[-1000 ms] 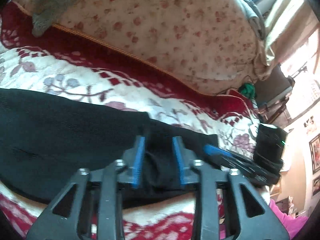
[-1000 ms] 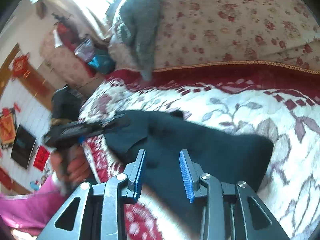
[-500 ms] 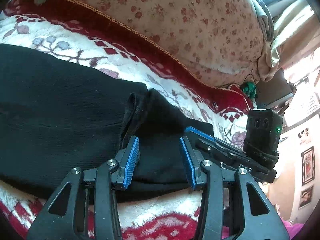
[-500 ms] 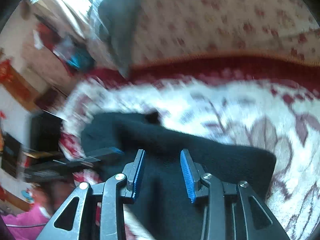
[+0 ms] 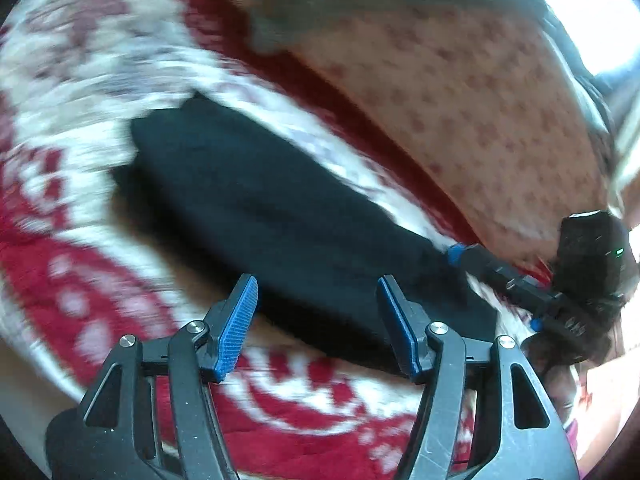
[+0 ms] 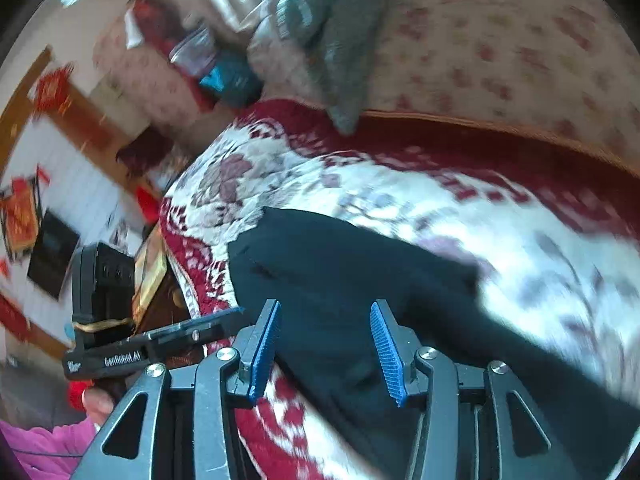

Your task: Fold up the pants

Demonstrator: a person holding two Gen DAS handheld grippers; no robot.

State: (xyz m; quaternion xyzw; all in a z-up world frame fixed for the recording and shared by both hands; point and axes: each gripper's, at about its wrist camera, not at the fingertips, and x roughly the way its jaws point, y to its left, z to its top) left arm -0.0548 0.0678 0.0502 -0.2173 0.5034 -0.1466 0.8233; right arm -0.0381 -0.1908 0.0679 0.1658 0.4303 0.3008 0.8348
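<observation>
1. Two tongs are in view: the left tongs (image 5: 316, 320) have their blue pads spread wide apart with nothing between them
2. Black pants (image 5: 280, 216) lie as a long folded band on the red-and-white floral bedspread (image 5: 72, 264); seen from the left wrist, they run from upper left down to lower right
3. From the left wrist, the near edge of the pants passes just beyond the left tongs' tips, and the blur does not let me tell whether either pad touches the cloth
4. The right tongs (image 6: 324, 344) also stand apart and hold nothing; the pants (image 6: 340, 288) spread beneath and beyond their gap
5. In the left wrist view the right tongs (image 5: 456, 254) show at the right, one blue tip at the far end of the pants; whether it touches is unclear
6. In the right wrist view the left tongs (image 6: 236, 312) show at the left, tips at the pants' near corner by the bed's edge, with the person's hand (image 6: 96, 400) and a pink sleeve (image 6: 44, 444) below
7. A cream quilt with red flowers (image 6: 500, 52) is piled behind the bedspread, and a grey cloth (image 6: 336, 32) hangs over it
</observation>
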